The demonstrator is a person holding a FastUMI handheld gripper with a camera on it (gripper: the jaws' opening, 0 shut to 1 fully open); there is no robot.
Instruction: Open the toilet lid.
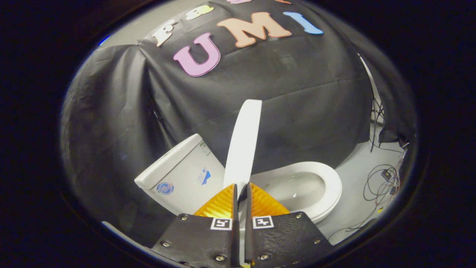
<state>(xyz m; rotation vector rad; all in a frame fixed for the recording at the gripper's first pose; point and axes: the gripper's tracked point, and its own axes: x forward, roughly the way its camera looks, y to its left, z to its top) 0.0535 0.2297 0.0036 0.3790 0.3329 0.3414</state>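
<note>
The white toilet lid (pixel 243 145) stands raised, nearly upright, seen edge-on, rising from just ahead of my fingers. Its lower edge runs down into the narrow gap between them. My gripper (pixel 241 188) is nearly closed with both fingers against the lid's edge, one on each side. To the right of the lid lies the white seat ring (pixel 329 186) around the open bowl (pixel 293 188). The white tank (pixel 178 175) stands to the left of the lid.
The booth's black cloth wall (pixel 290 93) hangs behind the toilet. Loose cables (pixel 383 182) and a small box lie on the pale floor (pixel 357 163) to the right of the bowl.
</note>
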